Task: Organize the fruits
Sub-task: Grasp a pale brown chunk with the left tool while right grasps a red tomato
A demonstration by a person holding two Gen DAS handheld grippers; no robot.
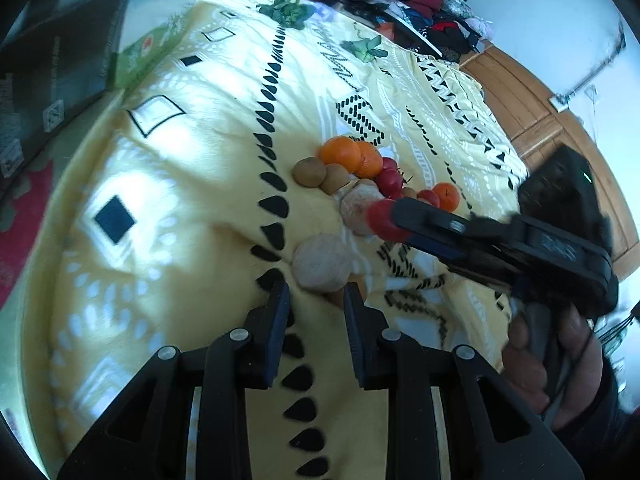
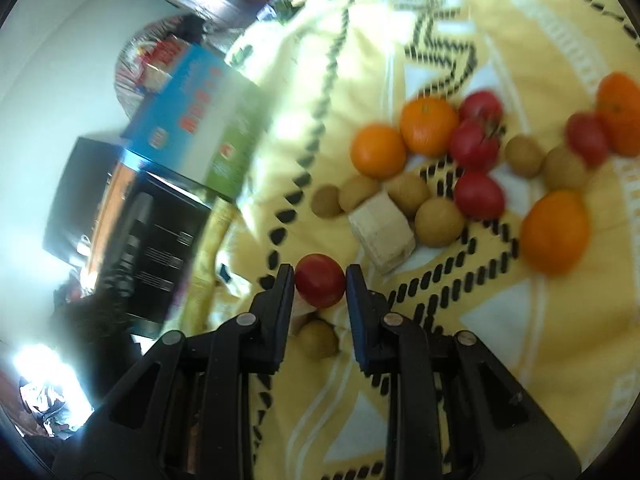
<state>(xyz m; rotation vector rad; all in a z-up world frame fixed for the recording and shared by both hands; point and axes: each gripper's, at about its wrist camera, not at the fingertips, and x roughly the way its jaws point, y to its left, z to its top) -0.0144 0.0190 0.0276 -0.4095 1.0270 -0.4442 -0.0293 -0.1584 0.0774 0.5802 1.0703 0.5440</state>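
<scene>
We see the right gripper clamped on a red tomato, pads pressing both sides, the fruit lifted clear of the yellow patterned bedspread. In the left wrist view the same tomato shows at the right gripper's tip, just above a pale round fruit.

The left gripper has its jaws nearly together with nothing between them, tips just near a second pale round fruit.

Under the held tomato we note one small brown fruit. Further out sit a beige block, more brown fruits, three red tomatoes and two oranges in a loose cluster; far right another orange, glossy and smooth.

Writing: a blue and green box at the left carries red characters, too blurred to read. A black box beside it has small white print, unreadable. A hand grips the right gripper's handle.
</scene>
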